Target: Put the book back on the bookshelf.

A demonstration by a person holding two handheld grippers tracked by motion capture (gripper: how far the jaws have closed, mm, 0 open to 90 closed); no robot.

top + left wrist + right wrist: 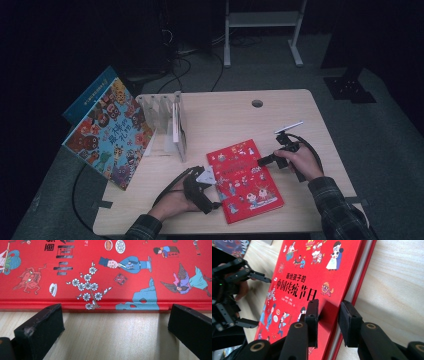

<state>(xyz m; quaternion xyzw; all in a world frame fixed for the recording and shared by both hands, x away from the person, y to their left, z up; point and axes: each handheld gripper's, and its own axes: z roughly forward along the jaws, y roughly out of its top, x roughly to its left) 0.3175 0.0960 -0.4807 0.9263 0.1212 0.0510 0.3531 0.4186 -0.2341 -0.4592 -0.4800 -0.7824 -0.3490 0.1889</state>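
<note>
- Between the two grippers, flat on the wooden table (280,107), lies a red picture book (245,181), cover up, a little askew to the table edge.
- Left gripper (209,176): held low at the book's left edge. In the left gripper view its jaws stand wide apart, open, with bare table between them; the book's long edge (105,305) lies just ahead of the tips, not touched as far as I can tell.
- Right gripper (261,161): comes in from the book's right side, tip over the cover's edge. In the right gripper view one jaw sits over the red cover, the other beyond the page edge, over the table; the book's edge (342,293) runs between them. Jaws part-open, a gap visible between the pads and the book; no grip.
- Left hand (176,202) and right hand (301,161) each wrap a gripper body; plaid sleeves enter from the near side.
- Beyond the left gripper, well apart: a white slotted book rack (167,122) standing upright, with a large colourful picture book (110,132) leaning tilted just beside it, overhanging the table's left edge.
- Far from both grippers, near the table's back edge: a small round hole (257,103).
</note>
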